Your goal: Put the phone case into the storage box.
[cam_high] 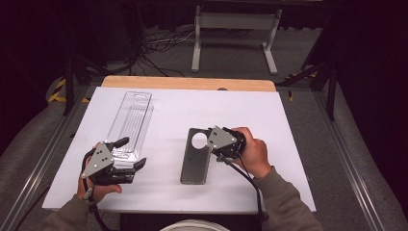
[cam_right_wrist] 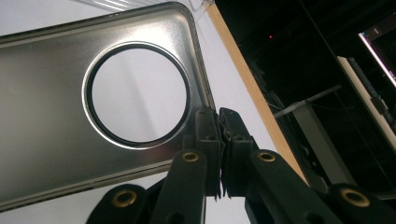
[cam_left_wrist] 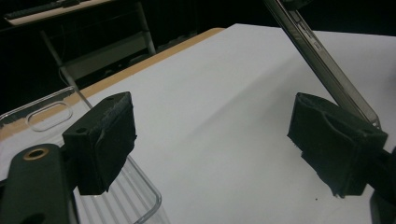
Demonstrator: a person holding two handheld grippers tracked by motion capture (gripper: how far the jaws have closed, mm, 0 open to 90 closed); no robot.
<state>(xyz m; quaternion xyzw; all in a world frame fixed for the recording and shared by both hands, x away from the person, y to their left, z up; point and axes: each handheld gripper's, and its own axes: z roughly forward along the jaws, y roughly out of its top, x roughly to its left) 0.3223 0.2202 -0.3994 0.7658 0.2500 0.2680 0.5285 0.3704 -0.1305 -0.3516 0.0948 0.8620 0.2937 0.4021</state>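
Grey case (cam_high: 195, 161) at frame centre on white bench (cam_high: 288, 144), long axis running away; right gripper (cam_right_wrist: 219, 122) clamped on its right edge. Left gripper (cam_high: 129, 153), jaws apart, over clear tray (cam_high: 131, 120) lower left.

The white table (cam_high: 269, 144) is lit brightly and evenly from above, while the room around it is almost black. Shadows on it are soft and short. In the right gripper view the grey phone case (cam_right_wrist: 51, 98) shows a mild glare. In the left gripper view the near jaws are a little blurred.
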